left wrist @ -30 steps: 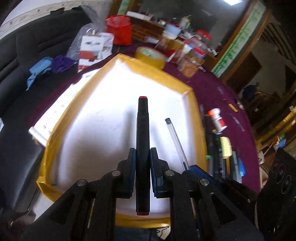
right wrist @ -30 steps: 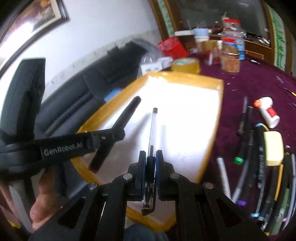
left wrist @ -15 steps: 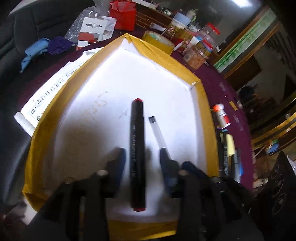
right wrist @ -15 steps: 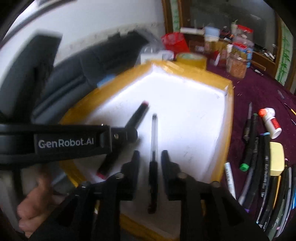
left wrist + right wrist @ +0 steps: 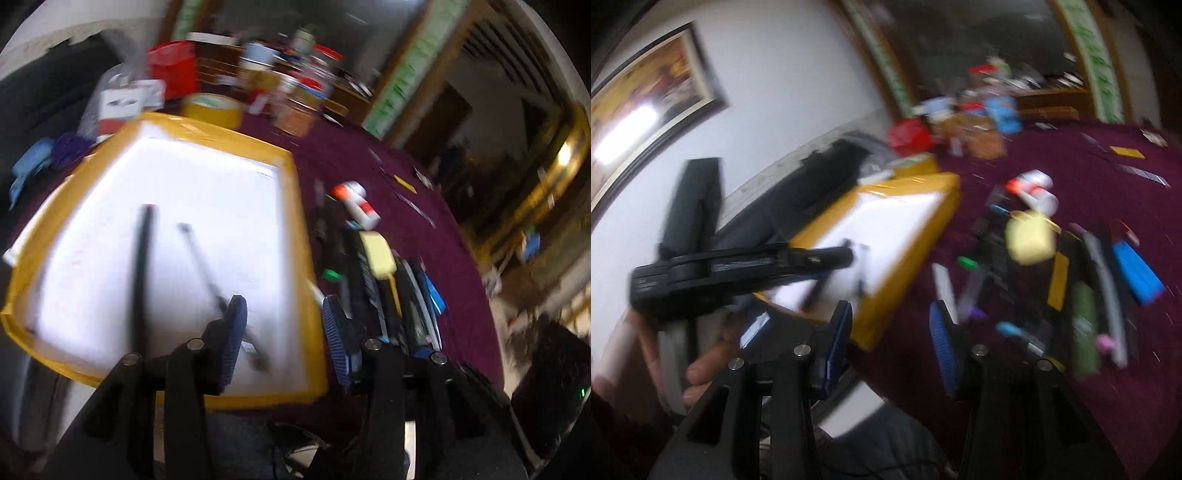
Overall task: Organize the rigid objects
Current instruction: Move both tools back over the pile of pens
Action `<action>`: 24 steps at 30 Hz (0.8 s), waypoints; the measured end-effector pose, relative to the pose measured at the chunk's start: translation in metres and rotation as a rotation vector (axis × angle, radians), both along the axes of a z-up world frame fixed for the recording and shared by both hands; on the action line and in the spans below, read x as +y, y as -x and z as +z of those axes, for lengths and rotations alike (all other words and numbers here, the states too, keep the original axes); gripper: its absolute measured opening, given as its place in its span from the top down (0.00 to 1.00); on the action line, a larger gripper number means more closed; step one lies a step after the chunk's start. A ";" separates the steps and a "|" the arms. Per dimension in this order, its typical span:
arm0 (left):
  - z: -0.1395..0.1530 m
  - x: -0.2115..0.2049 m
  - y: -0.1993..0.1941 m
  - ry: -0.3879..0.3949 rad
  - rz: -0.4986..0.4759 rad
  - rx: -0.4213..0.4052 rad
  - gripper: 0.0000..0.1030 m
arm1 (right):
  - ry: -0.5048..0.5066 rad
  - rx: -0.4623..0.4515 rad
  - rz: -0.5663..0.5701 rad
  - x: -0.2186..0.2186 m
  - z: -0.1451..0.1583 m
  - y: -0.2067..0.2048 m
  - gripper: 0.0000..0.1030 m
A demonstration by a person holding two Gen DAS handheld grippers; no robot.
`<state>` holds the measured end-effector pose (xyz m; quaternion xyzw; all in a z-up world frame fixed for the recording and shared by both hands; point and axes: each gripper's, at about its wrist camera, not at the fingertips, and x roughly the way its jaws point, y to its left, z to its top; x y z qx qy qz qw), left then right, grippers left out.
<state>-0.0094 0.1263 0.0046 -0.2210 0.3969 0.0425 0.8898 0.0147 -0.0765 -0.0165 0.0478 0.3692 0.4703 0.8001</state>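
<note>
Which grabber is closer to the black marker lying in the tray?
Left. The left gripper hangs open over the tray's near edge, just right of the black marker. The right gripper is open farther right, past the tray's corner, over the purple cloth.

My right claw (image 5: 892, 347) hangs agape over the maroon table (image 5: 1052, 173), between the yellow-rimmed tray (image 5: 934, 221) and a blurred heap of pens (image 5: 1082, 280).

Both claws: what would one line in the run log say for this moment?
left claw open, empty | right claw open, empty | black marker and clear pen lying apart in yellow-rimmed tray | pen pile on cloth
</note>
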 end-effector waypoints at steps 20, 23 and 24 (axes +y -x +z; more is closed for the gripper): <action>-0.039 -0.093 -0.064 -0.116 -0.217 0.331 0.70 | 0.011 0.056 -0.237 -0.085 -0.020 -0.021 0.62; -0.042 -0.086 -0.063 -0.118 -0.168 0.360 0.77 | 0.011 0.050 -0.244 -0.090 -0.020 -0.018 0.62; -0.041 -0.084 -0.060 -0.101 -0.160 0.365 0.77 | 0.011 0.053 -0.246 -0.090 -0.021 -0.018 0.62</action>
